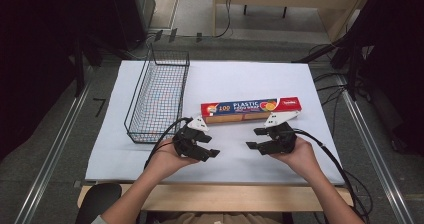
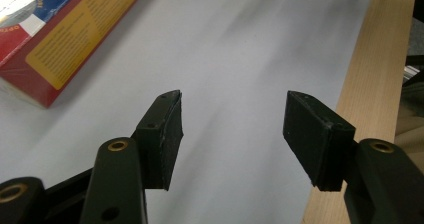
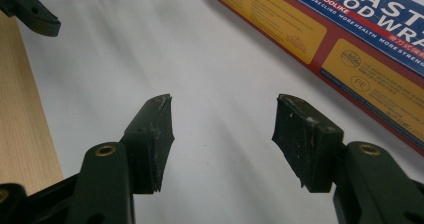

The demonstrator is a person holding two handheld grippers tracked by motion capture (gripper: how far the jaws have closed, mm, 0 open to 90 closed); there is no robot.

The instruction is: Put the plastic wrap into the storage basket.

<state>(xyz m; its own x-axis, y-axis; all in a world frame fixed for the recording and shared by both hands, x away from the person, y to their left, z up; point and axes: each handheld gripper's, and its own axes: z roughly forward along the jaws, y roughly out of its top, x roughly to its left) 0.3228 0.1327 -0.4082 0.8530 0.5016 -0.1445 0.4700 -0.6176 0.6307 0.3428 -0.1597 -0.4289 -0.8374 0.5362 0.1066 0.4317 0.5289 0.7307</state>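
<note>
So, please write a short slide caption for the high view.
Two hand-held grippers, left gripper and right gripper, both open, face each other near a plastic wrap box beside a wire basket.

The high view looks forward and down from above the person's side onto the white mat (image 1: 225,84), taking in the wire basket (image 1: 157,96) and the plastic wrap box (image 1: 250,109). The left gripper view rides close above the mat, looking along its own jaws toward the wooden table edge (image 2: 372,59), with the box's end at its upper left. The right gripper view sits equally low and faces the opposite way, sharing the box, the mat and the table edge with both other views.
</note>
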